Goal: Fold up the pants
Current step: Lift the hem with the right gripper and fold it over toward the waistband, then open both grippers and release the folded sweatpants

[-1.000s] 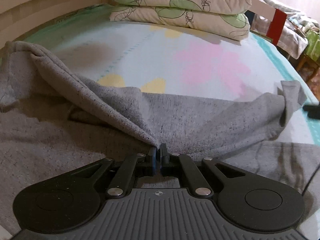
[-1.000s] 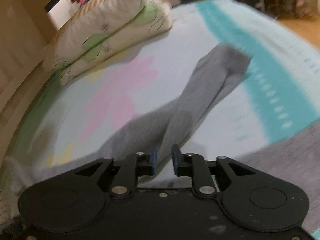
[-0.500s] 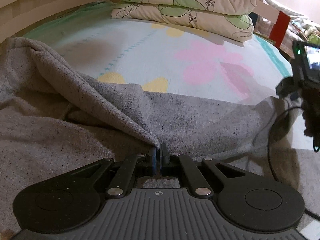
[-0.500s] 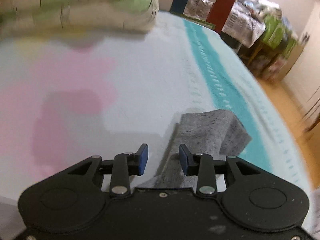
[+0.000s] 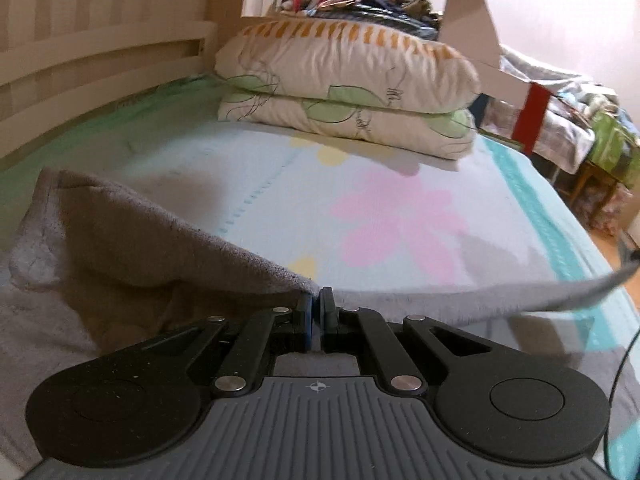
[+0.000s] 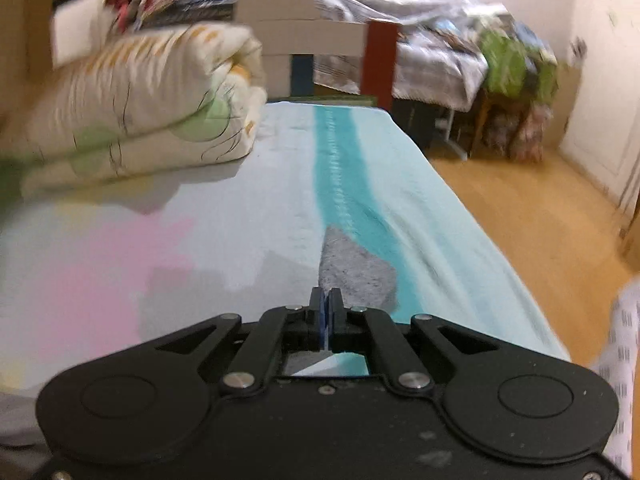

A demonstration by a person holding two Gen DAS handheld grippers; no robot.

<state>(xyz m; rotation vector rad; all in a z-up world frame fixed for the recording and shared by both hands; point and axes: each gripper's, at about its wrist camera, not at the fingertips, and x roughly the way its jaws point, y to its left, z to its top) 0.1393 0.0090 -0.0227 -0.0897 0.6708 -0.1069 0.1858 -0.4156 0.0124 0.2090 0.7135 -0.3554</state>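
The grey pants (image 5: 132,248) lie on the bed. My left gripper (image 5: 316,304) is shut on a fold of the grey fabric and holds it lifted above the sheet; the cloth stretches taut from it to the right (image 5: 560,292). My right gripper (image 6: 328,304) is shut on the end of the pants, and a grey corner (image 6: 352,268) sticks out past the fingertips over the teal stripe of the sheet.
Two stacked floral pillows (image 5: 348,80) lie at the head of the bed, also in the right wrist view (image 6: 132,108). A wooden rail (image 5: 100,64) runs along the left side. The bed's right edge (image 6: 500,264) drops to a wooden floor with cluttered furniture (image 6: 512,80) beyond.
My right gripper has closed on the pants' end and lifted it. My left gripper has risen with its fold, and the cloth between them has pulled taut.
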